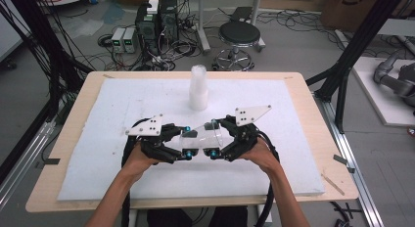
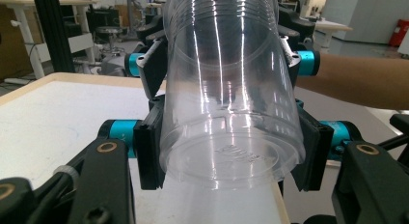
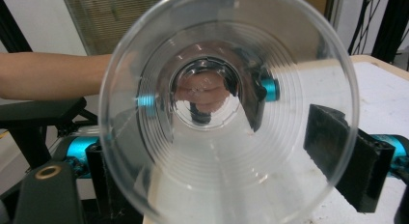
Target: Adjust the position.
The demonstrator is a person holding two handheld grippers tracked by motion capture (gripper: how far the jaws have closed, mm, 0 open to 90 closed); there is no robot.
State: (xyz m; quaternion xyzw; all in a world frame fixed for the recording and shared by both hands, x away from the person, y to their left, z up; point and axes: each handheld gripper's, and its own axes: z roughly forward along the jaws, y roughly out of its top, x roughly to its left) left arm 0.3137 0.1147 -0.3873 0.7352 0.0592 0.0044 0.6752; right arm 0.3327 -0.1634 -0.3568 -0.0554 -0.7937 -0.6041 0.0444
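A clear plastic cup (image 1: 203,136) lies level above the white mat, held between both grippers. My left gripper (image 1: 188,141) is shut on its narrow base end; in the left gripper view the black pads (image 2: 147,151) press on both sides just above the cup's bottom (image 2: 226,156). My right gripper (image 1: 214,139) is shut on the wide rim end. In the right gripper view the cup's mouth (image 3: 226,108) faces the camera and a pad (image 3: 345,156) sits against its wall. The two grippers face each other, fingertips almost meeting.
An upright stack of clear cups (image 1: 198,87) stands on the white mat (image 1: 122,178) behind the grippers, near the table's far edge. Beyond the table are a stool (image 1: 239,36), computer boxes and cables on the floor. Black frame posts flank both sides.
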